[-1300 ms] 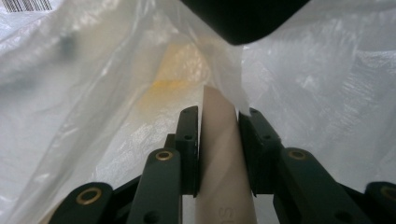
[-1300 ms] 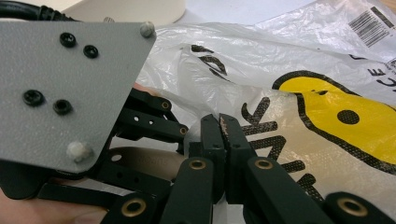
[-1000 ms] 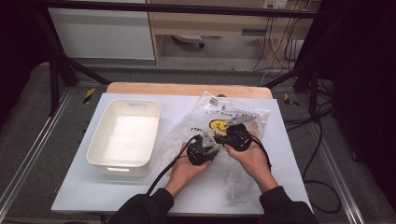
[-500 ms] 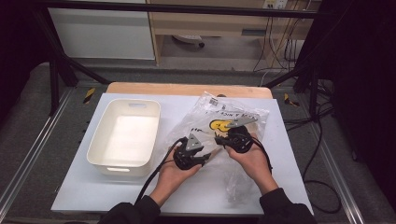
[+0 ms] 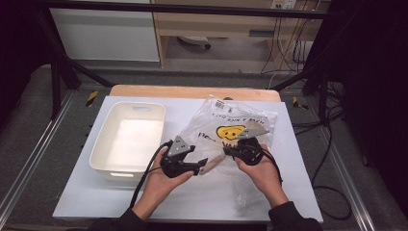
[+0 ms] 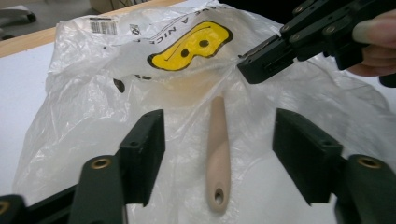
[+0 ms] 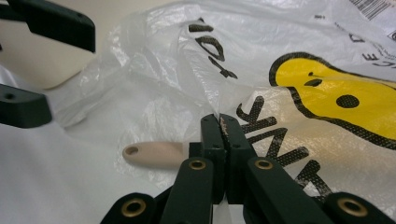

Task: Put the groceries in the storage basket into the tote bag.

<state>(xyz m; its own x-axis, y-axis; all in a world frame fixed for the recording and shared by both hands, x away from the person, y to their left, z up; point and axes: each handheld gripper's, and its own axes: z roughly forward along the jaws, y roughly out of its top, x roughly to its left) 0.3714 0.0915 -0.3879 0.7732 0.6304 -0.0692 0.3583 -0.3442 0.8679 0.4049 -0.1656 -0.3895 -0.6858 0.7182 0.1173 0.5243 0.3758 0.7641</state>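
A clear plastic bag with a yellow smiley print lies crumpled on the white table. A pale wooden handle with a hole in its near end pokes out from under the film. My left gripper hovers just short of it; its jaws have just been opening and stand wide apart on either side of the handle, touching nothing. My right gripper is shut on a fold of the bag and holds it up. What the handle's far end joins is hidden under the film.
A white rectangular tub stands to the left of the bag, close beside the left hand. The tabletop has a wooden strip along its far edge. Metal rails run along both sides of the table.
My left gripper has drawn back to the left, away from the right one, and risen, and its jaws have spread. The wooden handle now lies exposed between the hands. The right gripper has stayed put.
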